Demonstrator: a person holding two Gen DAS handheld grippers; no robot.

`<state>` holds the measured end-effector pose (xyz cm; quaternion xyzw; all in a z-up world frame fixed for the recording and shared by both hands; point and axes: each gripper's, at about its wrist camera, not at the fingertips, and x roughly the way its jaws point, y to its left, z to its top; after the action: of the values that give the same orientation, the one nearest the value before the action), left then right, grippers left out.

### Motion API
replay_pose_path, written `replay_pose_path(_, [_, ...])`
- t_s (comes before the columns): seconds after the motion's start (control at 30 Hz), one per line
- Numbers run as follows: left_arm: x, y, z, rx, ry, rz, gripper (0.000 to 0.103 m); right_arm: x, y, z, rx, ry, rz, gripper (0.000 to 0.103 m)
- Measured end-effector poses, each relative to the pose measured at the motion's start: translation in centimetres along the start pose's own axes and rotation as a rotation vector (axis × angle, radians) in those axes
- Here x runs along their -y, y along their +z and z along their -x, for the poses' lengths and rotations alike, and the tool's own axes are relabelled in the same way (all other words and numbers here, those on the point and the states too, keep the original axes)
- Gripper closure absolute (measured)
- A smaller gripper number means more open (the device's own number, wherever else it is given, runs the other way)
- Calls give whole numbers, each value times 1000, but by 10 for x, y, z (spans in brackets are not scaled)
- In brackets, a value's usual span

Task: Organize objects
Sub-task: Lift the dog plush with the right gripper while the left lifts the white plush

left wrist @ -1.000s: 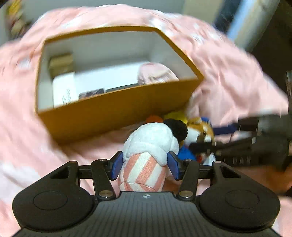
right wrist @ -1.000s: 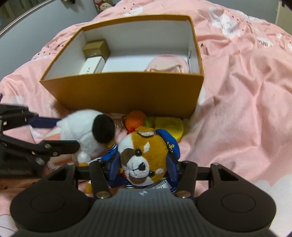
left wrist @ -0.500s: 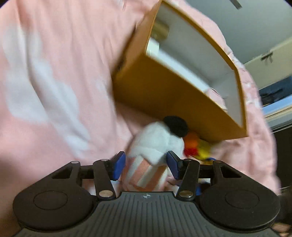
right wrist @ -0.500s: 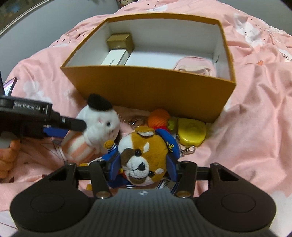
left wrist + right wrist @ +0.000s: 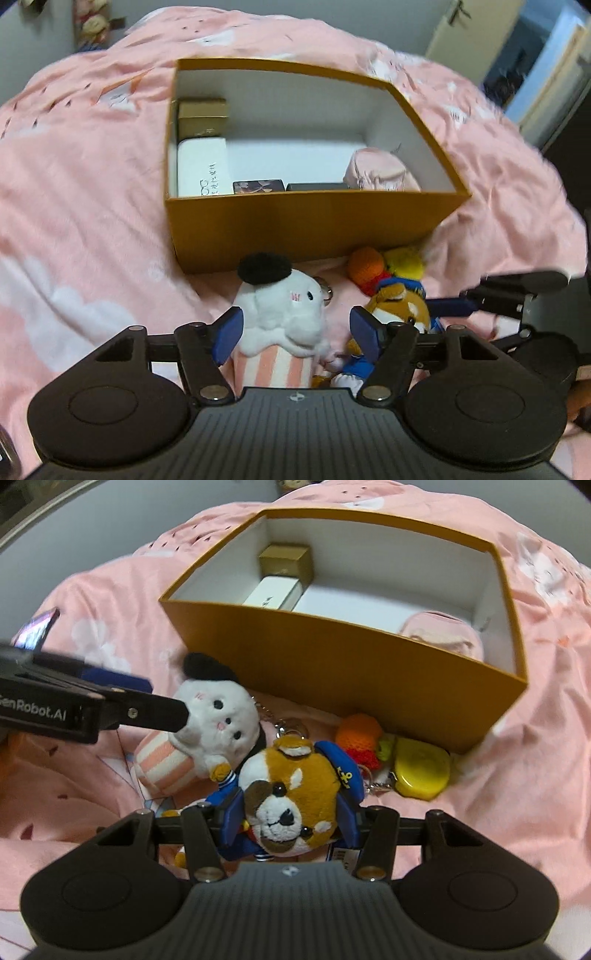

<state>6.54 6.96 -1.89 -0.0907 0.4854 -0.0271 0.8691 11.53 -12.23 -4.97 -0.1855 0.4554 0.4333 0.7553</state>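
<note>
Left wrist view: the left gripper [image 5: 295, 328] is seen with its blue pads [image 5: 228, 334] spread apart, the jaws having just been opening. The white plush toy [image 5: 280, 314], with its black cap and pink-striped body, lies between them; the left pad is just beside its flank and the right pad stands clear of it, so the toy is no longer squeezed as it was half a second ago. The orange box [image 5: 306, 221] is now seen squarely from the front and upright in the picture, where it was tilted steeply half a second ago. Inside it a gold carton [image 5: 202, 116], a white carton [image 5: 201, 170] and a pink pouch [image 5: 380, 175] are seen on the white floor.

From the right wrist view, the right gripper [image 5: 291, 819] is clamped on the brown dog plush [image 5: 291, 794] in the blue sailor cap, as it was a second ago. The dog rests on the pink blanket [image 5: 535, 768] in front of the box, touching the white plush toy on its left. An orange knitted charm [image 5: 358, 734] and a yellow charm [image 5: 421, 771] lie against the box's front wall. One finger of the left gripper is seen from the side, its tip just at the white toy's head; whether it touches cannot be told.
</note>
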Motion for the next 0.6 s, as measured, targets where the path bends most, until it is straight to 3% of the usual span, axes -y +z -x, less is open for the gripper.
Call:
replay_pose_path(0.1, [-1,3,-15,-48,40,-29,24,-2,3,-4,-3,8,41,49])
replay_pose_path(0.23, [-15,5,-33,-99,-21,43,24,-1,7,-13,-18,20,75,48])
replay_pose_path(0.33, [-20,3,-40,-103,10,55,29,2,8,-25,-37,32,62,48])
replay_pose_path(0.43, [-26,0,-45,-106,-10,73,34,8,7,-33,-45,53,33,48])
replay_pose_path(0.6, [-24,-4,-54,-121,1,48,34,17,5,-39,-48,86,-24,48])
